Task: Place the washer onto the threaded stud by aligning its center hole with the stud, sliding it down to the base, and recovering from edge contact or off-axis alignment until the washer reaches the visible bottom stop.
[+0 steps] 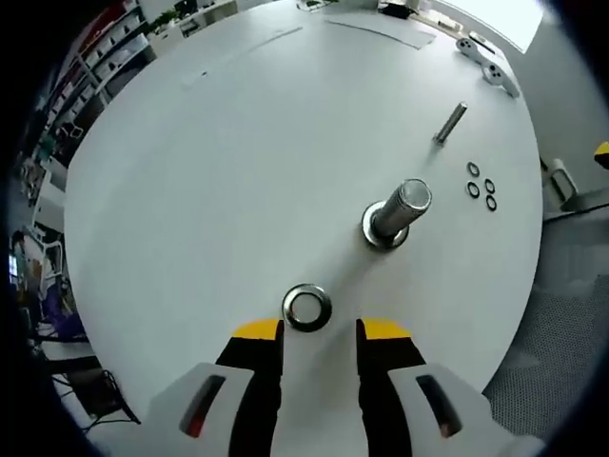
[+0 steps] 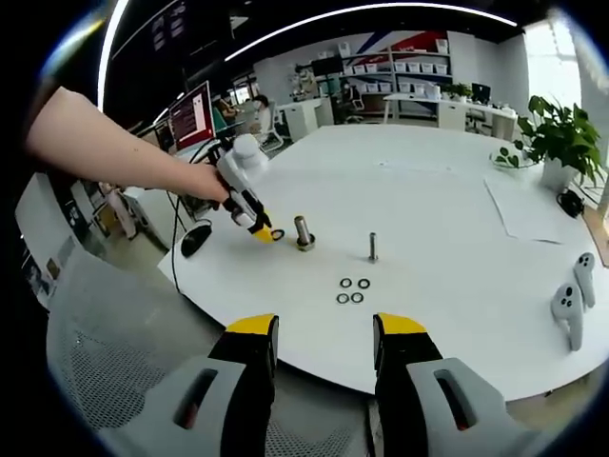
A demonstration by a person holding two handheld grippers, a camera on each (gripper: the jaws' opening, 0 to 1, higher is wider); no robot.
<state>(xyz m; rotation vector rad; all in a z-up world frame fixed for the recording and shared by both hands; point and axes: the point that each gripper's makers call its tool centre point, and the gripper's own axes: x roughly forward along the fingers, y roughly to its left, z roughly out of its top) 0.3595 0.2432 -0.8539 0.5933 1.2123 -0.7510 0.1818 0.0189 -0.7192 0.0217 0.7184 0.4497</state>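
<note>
Left gripper point(image 1: 319, 333): we hold it open over the washer point(image 1: 306, 307), near the table point(image 1: 209, 171) edge.
Right gripper point(image 2: 324, 328): open, off the table's edge.
Stud point(image 1: 400, 211): upright, bare.

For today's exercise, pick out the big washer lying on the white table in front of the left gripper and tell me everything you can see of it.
The washer is a flat, shiny metal ring with a wide rim and a round center hole through which the white table shows. It lies flat on the tabletop, just ahead of the left gripper, whose yellow-tipped jaws stand apart and do not grip it. It sits apart from the thick stud, not yet threaded on. In the right gripper view it appears at the left gripper's tip.
</note>
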